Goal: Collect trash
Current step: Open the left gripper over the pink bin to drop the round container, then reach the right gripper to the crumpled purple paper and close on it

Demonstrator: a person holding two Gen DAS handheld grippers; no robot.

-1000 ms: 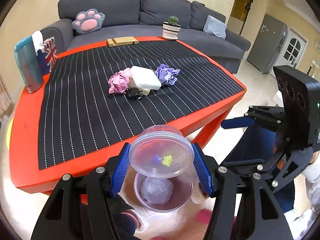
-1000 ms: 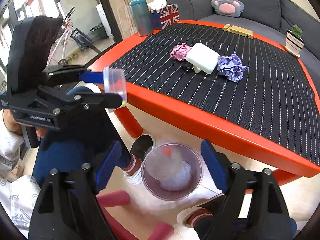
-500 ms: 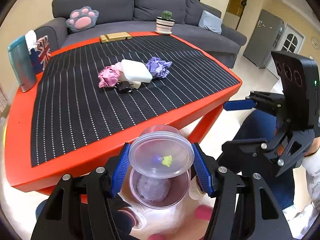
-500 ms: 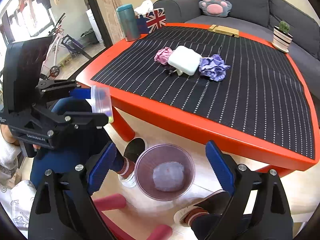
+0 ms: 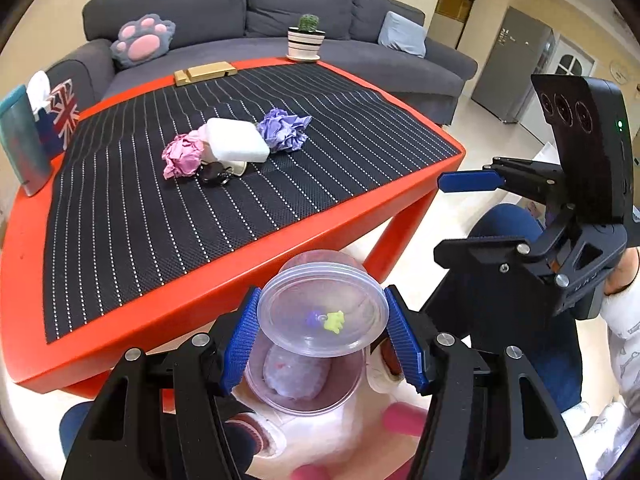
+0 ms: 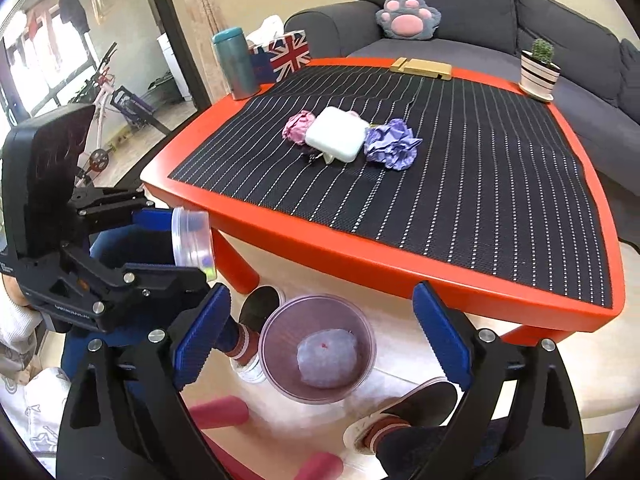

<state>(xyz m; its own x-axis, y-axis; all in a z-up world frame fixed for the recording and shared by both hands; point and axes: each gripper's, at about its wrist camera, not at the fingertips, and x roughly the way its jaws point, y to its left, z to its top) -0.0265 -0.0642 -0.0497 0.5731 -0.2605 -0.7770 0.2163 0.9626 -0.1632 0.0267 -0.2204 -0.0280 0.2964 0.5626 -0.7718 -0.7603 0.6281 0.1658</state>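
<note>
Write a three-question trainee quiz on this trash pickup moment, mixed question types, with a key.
1. True or false: the right tongs are shut on the purple paper ball.
2. What do the left tongs grip? A) clear lidded cup B) pink paper ball C) white case
3. Fill in: the bin on the floor already holds one crumpled ____ .

Key: 1 false, they hang open over the bin, the ball lies on the table mat. 2 A. 3 wad of pale paper.
</note>
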